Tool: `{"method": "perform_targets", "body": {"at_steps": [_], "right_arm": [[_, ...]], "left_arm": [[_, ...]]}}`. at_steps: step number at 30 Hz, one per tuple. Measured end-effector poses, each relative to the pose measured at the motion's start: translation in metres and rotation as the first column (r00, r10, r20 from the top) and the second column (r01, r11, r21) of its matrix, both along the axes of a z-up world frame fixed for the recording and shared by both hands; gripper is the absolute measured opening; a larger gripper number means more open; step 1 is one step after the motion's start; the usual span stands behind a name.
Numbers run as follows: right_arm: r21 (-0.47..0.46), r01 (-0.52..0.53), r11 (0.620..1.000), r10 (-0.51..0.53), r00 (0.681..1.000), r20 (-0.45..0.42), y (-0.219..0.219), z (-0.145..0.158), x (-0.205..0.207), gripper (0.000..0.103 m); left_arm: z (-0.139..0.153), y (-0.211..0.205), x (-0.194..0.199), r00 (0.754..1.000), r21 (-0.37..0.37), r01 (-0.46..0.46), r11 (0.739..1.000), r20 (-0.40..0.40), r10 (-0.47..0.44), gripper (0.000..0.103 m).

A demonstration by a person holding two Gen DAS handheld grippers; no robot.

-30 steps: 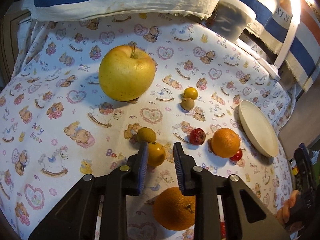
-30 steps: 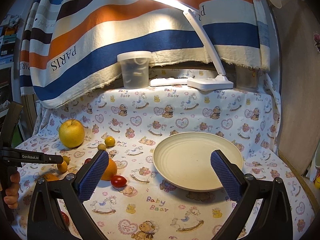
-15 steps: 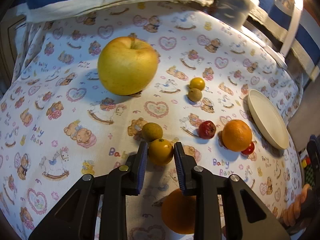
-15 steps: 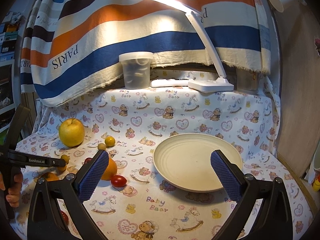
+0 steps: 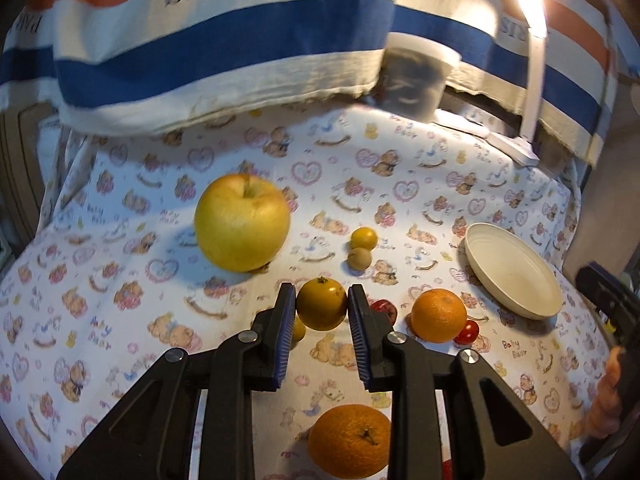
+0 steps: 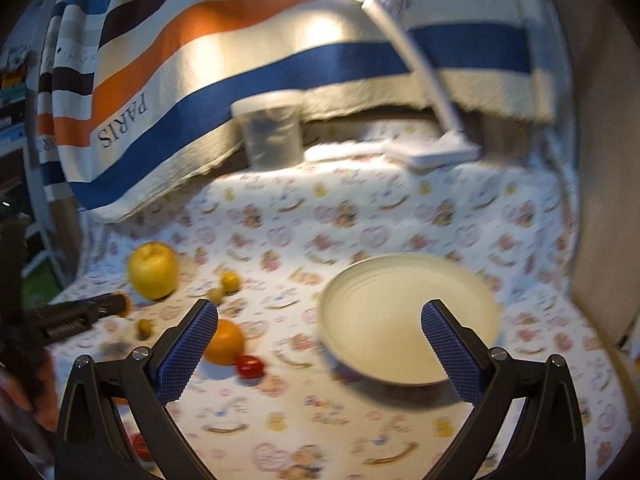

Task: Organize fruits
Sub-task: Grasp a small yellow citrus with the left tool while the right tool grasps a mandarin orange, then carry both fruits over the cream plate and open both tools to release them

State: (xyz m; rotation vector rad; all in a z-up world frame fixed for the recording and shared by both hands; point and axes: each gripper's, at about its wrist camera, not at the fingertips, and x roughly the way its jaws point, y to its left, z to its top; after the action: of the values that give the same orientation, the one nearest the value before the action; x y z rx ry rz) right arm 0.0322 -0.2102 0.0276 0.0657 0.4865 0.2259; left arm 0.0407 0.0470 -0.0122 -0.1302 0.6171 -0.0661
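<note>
Nearby, two oranges (image 5: 438,314) flank the left claw (image 5: 322,307) gripping a yellow fruit (image 5: 321,303).

Yellow-orange small fruit (image 5: 321,303) between blue ribbed pads (image 5: 285,340) on black arms of left gripper (image 5: 322,322). Large yellow apple (image 5: 242,222), faintly green. Two oranges, deep orange: one (image 5: 438,315) by a red cherry tomato (image 5: 468,331), one (image 5: 349,441) at lower edge. Small yellow fruit (image 5: 364,238) touching a dull tan one (image 5: 359,258). Cream plate (image 5: 516,272), plain. Tablecloth (image 5: 120,320) white, printed with brown teddy bears, pink hearts, rocking horses, "Baby Bear" lettering. Backdrop cloth (image 5: 224,40) striped blue, cream, orange, dark "PARIS" print. White lamp (image 6: 436,152). Right gripper (image 6: 320,344): blue dimpled pads, black frame.
</note>
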Motion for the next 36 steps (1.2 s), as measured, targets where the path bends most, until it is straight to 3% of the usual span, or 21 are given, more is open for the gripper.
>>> {"method": "perform_targets", "body": {"at_steps": [4, 10, 13, 15, 23, 25, 26, 30, 36], "right_arm": [[-0.007, -0.068, 0.998, 0.067, 0.995, -0.070, 0.027, -0.002, 0.017, 0.102], [-0.016, -0.210, 0.978, 0.200, 0.950, -0.238, 0.073, -0.027, 0.050, 0.084], [-0.018, -0.228, 0.974, 0.213, 0.933, -0.290, 0.084, -0.041, 0.060, 0.078], [-0.013, -0.234, 0.972, 0.219, 0.924, -0.313, 0.089, -0.049, 0.066, 0.072], [-0.071, -0.244, 0.967, 0.201, 0.904, -0.377, 0.102, -0.075, 0.081, 0.069], [-0.104, -0.247, 0.963, 0.188, 0.900, -0.393, 0.106, -0.080, 0.080, 0.059], [-0.104, -0.251, 0.962, 0.193, 0.900, -0.390, 0.106, -0.080, 0.079, 0.052], [-0.118, -0.247, 0.962, 0.192, 0.916, -0.353, 0.106, -0.075, 0.070, 0.051], [-0.117, -0.217, 0.969, 0.196, 0.966, -0.166, 0.088, -0.044, 0.042, 0.051]], "left_arm": [[0.002, -0.006, -0.004, 0.999, 0.040, 0.015, 0.999, 0.041, -0.017, 0.026], [0.004, 0.007, -0.001, 0.998, 0.015, -0.042, 0.999, 0.044, 0.042, 0.026], [0.004, 0.018, 0.001, 0.997, -0.029, -0.066, 0.997, 0.028, 0.067, 0.026], [0.006, 0.020, 0.000, 0.993, 0.006, -0.111, 0.994, 0.033, 0.111, 0.026], [0.006, 0.024, -0.001, 0.993, -0.010, -0.116, 0.993, 0.016, 0.116, 0.026], [0.007, 0.022, -0.003, 0.993, 0.006, -0.115, 0.993, 0.029, 0.115, 0.026], [0.008, 0.020, -0.003, 0.993, 0.012, -0.113, 0.993, 0.034, 0.113, 0.026], [0.008, 0.018, -0.004, 0.994, 0.017, -0.106, 0.994, 0.036, 0.105, 0.026], [0.019, 0.012, -0.016, 0.989, 0.037, -0.096, 0.995, 0.116, 0.091, 0.026]]}}
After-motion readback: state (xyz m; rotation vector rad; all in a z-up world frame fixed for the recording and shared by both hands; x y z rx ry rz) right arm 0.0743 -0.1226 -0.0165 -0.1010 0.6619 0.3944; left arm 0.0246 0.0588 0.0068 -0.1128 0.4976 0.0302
